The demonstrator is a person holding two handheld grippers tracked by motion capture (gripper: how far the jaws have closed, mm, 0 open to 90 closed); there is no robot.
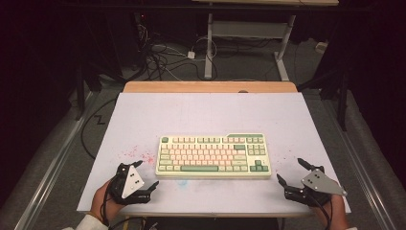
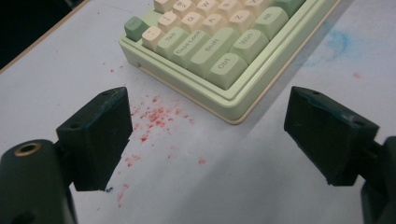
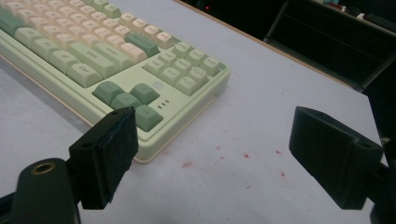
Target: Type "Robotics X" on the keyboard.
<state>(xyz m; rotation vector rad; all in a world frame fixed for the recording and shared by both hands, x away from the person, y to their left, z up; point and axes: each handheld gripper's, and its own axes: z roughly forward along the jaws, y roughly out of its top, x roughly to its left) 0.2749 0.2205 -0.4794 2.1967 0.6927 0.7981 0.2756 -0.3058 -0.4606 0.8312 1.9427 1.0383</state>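
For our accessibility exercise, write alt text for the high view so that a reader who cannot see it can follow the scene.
A green and cream keyboard lies on a white table, seen from above. A person's hands hold the left gripper and the right gripper open, apart from its near corners. Faint red specks mark the table left of the keyboard.

A green and pink keyboard [image 1: 213,155] sits on the white bench [image 1: 201,112]. The left gripper [image 1: 146,176] and right gripper [image 1: 291,171] wait beside it, fingers apart.
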